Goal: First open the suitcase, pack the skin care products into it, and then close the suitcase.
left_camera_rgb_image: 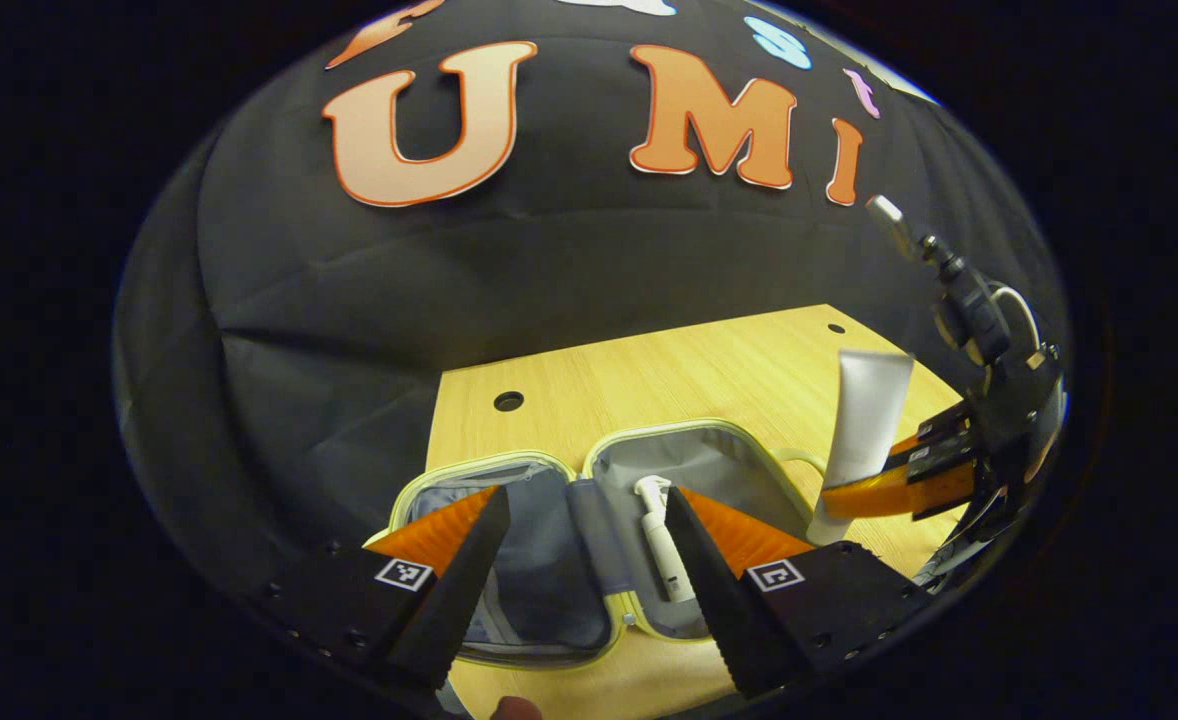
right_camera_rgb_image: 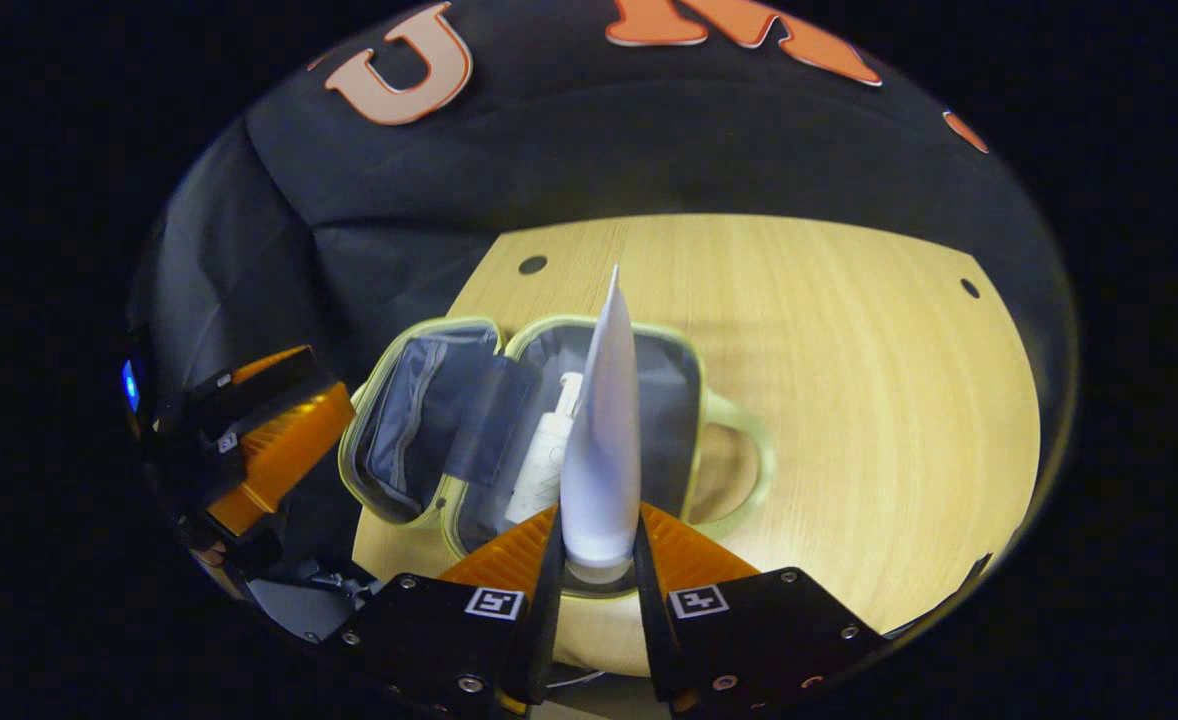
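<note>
A small pale-yellow suitcase [left_camera_rgb_image: 589, 470] lies open flat on the wooden table, grey lining up. A white pump bottle [left_camera_rgb_image: 665, 545] rests in its right half. My left gripper [left_camera_rgb_image: 589, 520] hovers open just above the case, nothing between its fingers. In the left gripper view the right gripper [left_camera_rgb_image: 894, 480] holds a white tube [left_camera_rgb_image: 864, 430] upright to the right of the case. In the right gripper view my right gripper [right_camera_rgb_image: 597, 550] is shut on the white tube [right_camera_rgb_image: 601, 430], above the open suitcase [right_camera_rgb_image: 429, 420] and the pump bottle [right_camera_rgb_image: 547, 455]. The left gripper [right_camera_rgb_image: 269, 445] shows at the left.
The wooden table [right_camera_rgb_image: 849, 400] extends bare to the right of the case, with small round holes [left_camera_rgb_image: 508, 401] near its far corners. The case's looped handle [right_camera_rgb_image: 744, 450] points right. Black cloth wall stands behind the table.
</note>
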`<state>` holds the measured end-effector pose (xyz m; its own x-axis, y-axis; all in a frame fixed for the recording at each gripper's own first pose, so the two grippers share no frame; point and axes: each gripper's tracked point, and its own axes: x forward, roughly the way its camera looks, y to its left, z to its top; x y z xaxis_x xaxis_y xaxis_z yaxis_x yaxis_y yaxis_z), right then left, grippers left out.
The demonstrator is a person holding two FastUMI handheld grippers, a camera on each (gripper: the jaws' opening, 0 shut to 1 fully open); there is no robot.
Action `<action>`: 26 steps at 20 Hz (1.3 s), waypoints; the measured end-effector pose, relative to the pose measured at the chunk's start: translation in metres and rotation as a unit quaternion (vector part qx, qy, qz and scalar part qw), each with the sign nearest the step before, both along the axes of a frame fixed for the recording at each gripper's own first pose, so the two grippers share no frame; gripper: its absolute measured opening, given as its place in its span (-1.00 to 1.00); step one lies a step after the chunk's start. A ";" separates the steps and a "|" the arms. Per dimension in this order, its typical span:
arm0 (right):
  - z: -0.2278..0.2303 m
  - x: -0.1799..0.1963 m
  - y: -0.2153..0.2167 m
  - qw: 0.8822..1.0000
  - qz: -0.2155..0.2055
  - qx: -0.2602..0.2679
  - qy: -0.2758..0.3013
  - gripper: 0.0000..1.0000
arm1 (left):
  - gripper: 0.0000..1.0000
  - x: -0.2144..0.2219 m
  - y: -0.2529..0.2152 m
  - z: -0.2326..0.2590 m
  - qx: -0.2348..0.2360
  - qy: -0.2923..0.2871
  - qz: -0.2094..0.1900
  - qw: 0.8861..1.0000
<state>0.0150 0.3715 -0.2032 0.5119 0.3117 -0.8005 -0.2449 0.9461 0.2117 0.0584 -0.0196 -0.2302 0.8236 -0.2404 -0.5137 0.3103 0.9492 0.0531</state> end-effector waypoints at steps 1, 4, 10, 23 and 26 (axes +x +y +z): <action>-0.006 -0.001 0.002 1.000 0.005 -0.002 0.023 -0.22 | 0.96 0.001 0.008 -0.001 -0.006 -0.001 0.005 1.000; -0.036 0.005 0.018 0.996 0.001 -0.006 0.090 -0.22 | 0.96 -0.001 0.033 -0.005 -0.017 0.003 0.021 1.000; -0.084 0.023 0.019 0.987 -0.030 -0.035 0.156 -0.22 | 0.96 -0.004 0.073 -0.012 -0.012 0.014 0.049 0.999; -0.055 0.050 0.025 0.995 -0.064 -0.004 0.072 0.92 | 0.96 0.000 0.096 -0.032 -0.012 0.020 0.069 0.997; -0.026 0.056 0.033 0.996 -0.076 0.041 0.035 0.92 | 0.96 0.012 0.116 -0.053 -0.015 0.025 0.077 0.997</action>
